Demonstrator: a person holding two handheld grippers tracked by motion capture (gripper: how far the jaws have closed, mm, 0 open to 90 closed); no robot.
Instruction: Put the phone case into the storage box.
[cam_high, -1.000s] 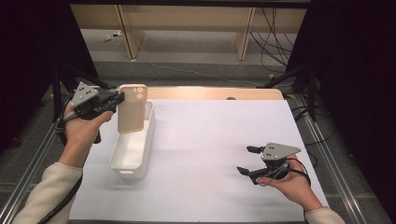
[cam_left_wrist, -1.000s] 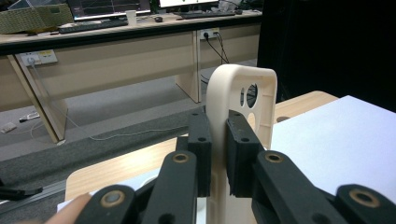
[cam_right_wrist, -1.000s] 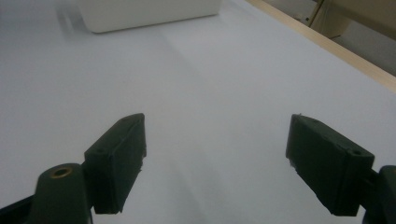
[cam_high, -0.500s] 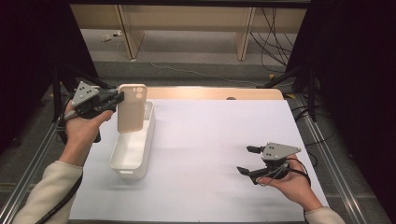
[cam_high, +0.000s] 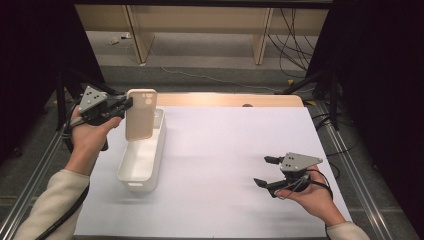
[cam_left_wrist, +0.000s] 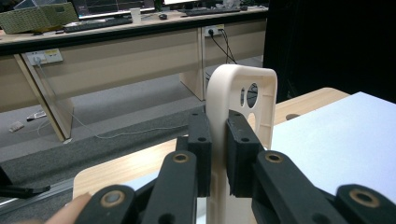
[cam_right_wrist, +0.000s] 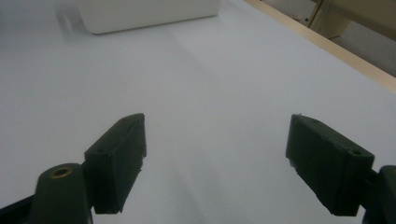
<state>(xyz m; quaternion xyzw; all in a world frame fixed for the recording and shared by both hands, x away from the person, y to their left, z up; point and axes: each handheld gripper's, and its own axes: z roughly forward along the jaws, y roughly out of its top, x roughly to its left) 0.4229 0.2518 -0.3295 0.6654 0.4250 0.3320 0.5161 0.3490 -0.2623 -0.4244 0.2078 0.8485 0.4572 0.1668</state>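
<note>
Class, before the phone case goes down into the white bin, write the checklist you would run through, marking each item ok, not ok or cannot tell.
1. Left gripper clamped on the phone case: ok.
2. Case held upright above the white bin: ok.
3. Bin interior free of other things: ok.
4. Right gripper away from the bin, jaws open, holding nothing: ok.
5. Case's lower edge clear of the bin's rim: cannot tell.

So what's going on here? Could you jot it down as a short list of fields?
held item: beige phone case, upright
held by: left gripper, fingers clamped on the case's edge
below the case: white bin, open
right gripper: fingers spread wide, holding nothing, low over the table
surface: white table
</note>
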